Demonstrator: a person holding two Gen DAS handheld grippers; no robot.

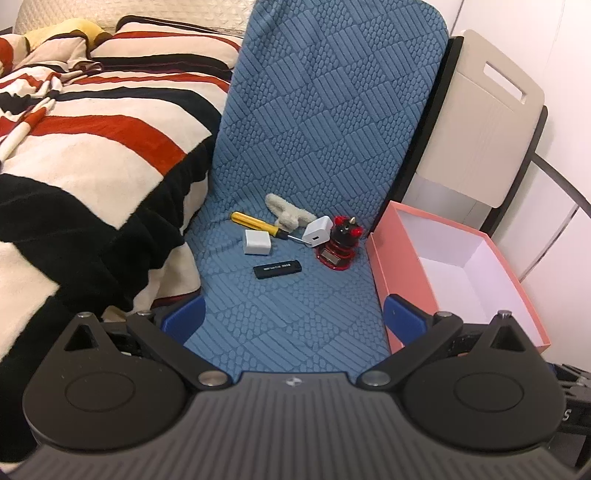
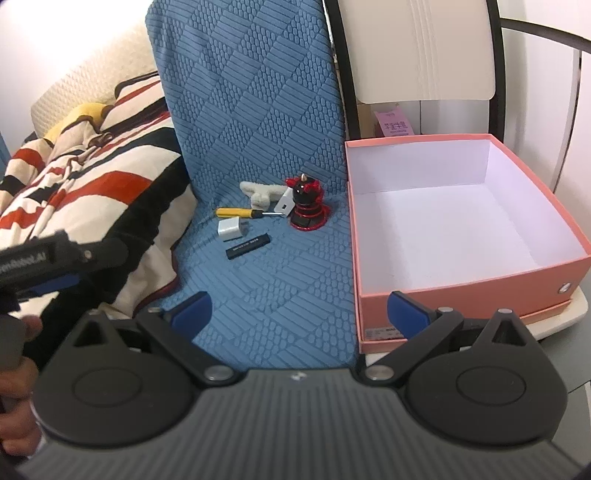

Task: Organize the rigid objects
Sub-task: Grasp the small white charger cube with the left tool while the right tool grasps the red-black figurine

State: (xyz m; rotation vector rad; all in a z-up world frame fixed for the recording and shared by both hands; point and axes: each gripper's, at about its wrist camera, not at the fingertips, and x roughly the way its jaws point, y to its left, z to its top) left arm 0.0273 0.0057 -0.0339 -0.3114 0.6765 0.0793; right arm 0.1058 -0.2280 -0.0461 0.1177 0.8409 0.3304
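Small objects lie together on a blue textured mat (image 1: 295, 302) (image 2: 266, 295): a yellow-handled screwdriver (image 1: 258, 224) (image 2: 238, 212), a white charger cube (image 1: 257, 242) (image 2: 229, 228), a second white charger (image 1: 317, 231) (image 2: 283, 203), a black flat stick (image 1: 277, 270) (image 2: 248, 246), a red and black figurine (image 1: 340, 242) (image 2: 307, 206) and a fluffy cream piece (image 1: 286, 212) (image 2: 258, 194). A pink box (image 1: 384, 266) (image 2: 461, 284) with a white inside stands open to their right. My left gripper (image 1: 293, 319) and right gripper (image 2: 297, 310) are both open, held back from the objects, with nothing between the fingers.
A striped red, black and cream blanket (image 1: 92, 155) (image 2: 92, 155) covers the bed on the left. A beige chair back (image 1: 476, 122) (image 2: 417, 51) and a dark curved rail (image 2: 535, 29) rise behind the box. A hand (image 2: 18, 406) holding the left gripper's body (image 2: 55, 254) shows at the far left of the right wrist view.
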